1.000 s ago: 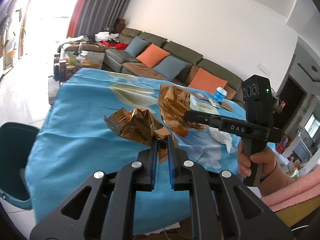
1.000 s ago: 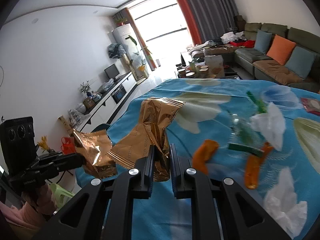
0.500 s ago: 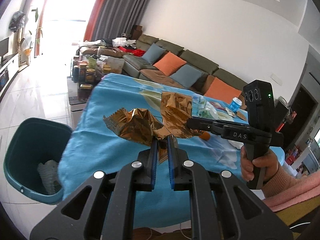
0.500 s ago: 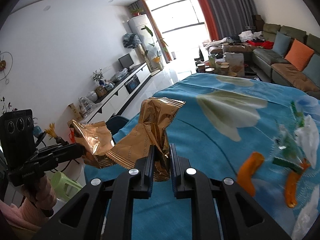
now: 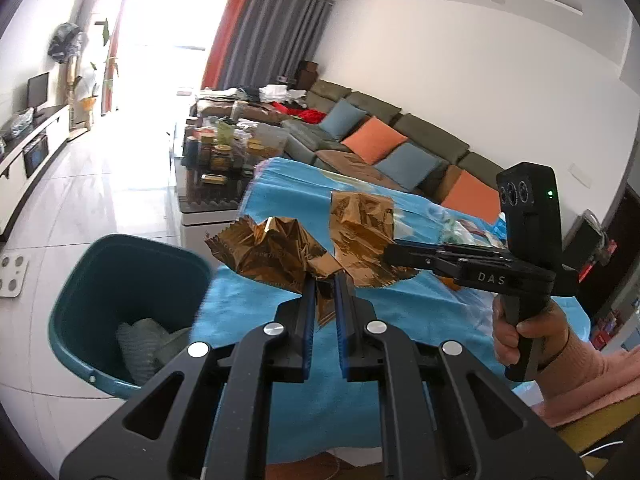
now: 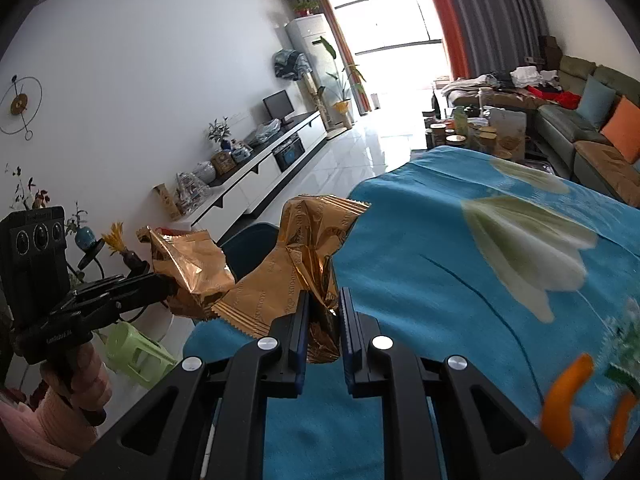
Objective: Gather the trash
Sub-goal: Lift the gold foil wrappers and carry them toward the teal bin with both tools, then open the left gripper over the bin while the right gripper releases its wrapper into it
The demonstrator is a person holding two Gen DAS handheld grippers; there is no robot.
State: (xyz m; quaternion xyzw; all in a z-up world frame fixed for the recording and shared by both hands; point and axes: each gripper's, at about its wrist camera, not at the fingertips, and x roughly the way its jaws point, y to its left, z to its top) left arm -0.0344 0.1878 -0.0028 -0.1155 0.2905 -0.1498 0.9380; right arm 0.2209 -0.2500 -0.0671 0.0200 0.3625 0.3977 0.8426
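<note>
2 crumpled golden wrappers are held clear of the blue tablecloth (image 5: pixel 256 364), near its edge: 1 golden wrapper (image 5: pixel 268 258) is clamped between the closed fingers of the left gripper (image 5: pixel 325 292), and a second golden wrapper (image 6: pixel 304 264) is pinched by the right gripper (image 6: pixel 324 312). The teal bin (image 5: pixel 80 292) stands on the floor just beside the table, with pale crumpled material already lying inside, so part of the collecting appears to be done. Neither wrapper has been dropped in yet. Orange scraps (image 6: pixel 566 396) and a green piece (image 6: pixel 624 372) are left on the cloth, so further rounds are judged necessary.
</note>
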